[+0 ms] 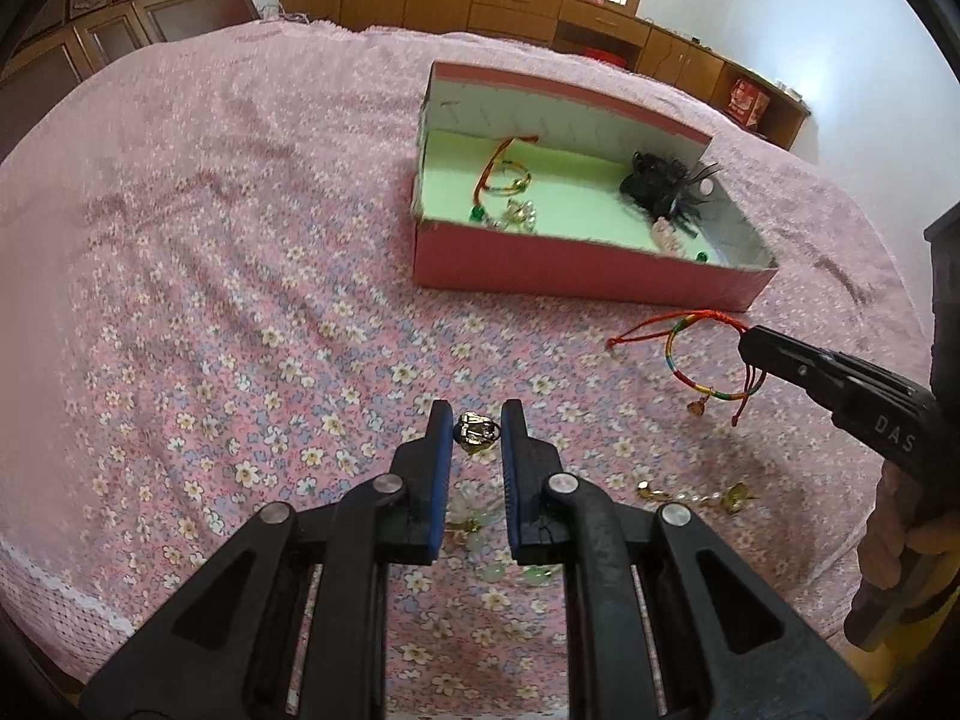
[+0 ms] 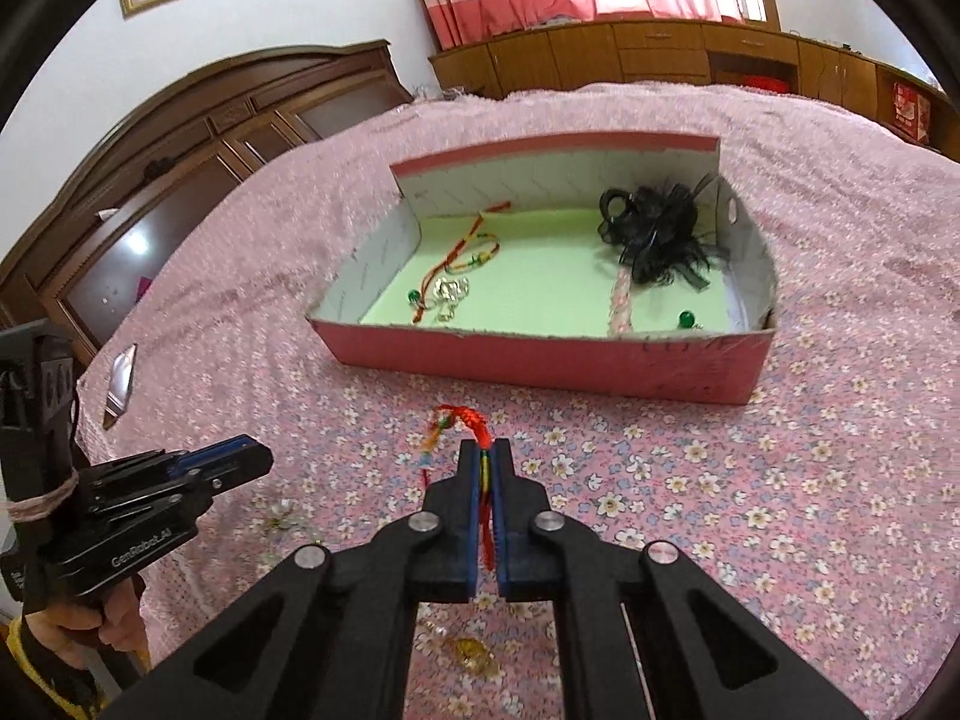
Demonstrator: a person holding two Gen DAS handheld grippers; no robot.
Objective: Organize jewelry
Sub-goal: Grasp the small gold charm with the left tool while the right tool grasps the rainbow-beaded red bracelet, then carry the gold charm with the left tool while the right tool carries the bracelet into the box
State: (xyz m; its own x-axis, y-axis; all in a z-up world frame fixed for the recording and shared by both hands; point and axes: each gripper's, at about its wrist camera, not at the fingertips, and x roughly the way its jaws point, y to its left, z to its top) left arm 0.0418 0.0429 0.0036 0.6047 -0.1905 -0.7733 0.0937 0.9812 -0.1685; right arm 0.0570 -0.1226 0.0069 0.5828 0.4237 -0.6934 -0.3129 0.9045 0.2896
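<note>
My left gripper (image 1: 477, 417) is shut on a small gold ornament (image 1: 477, 433), held a little above the flowered bedspread. My right gripper (image 2: 487, 450) is shut on a red and multicoloured cord bracelet (image 2: 465, 420). In the left wrist view the bracelet (image 1: 699, 354) dangles from the right gripper (image 1: 750, 339) just in front of the pink box (image 1: 576, 267). The open box (image 2: 540, 360) has a green floor and holds another cord bracelet (image 2: 474, 252), a crystal piece (image 2: 450, 294), a black hair ornament (image 2: 660, 234) and green beads (image 2: 686, 318). The left gripper (image 2: 255, 456) also shows at left.
Loose gold earrings (image 1: 732, 495) and clear and green pieces (image 1: 480, 525) lie on the bedspread near the grippers. A phone (image 2: 120, 384) rests near the bed's left edge. Wooden cabinets (image 2: 660, 54) and a headboard (image 2: 180, 138) stand beyond the bed.
</note>
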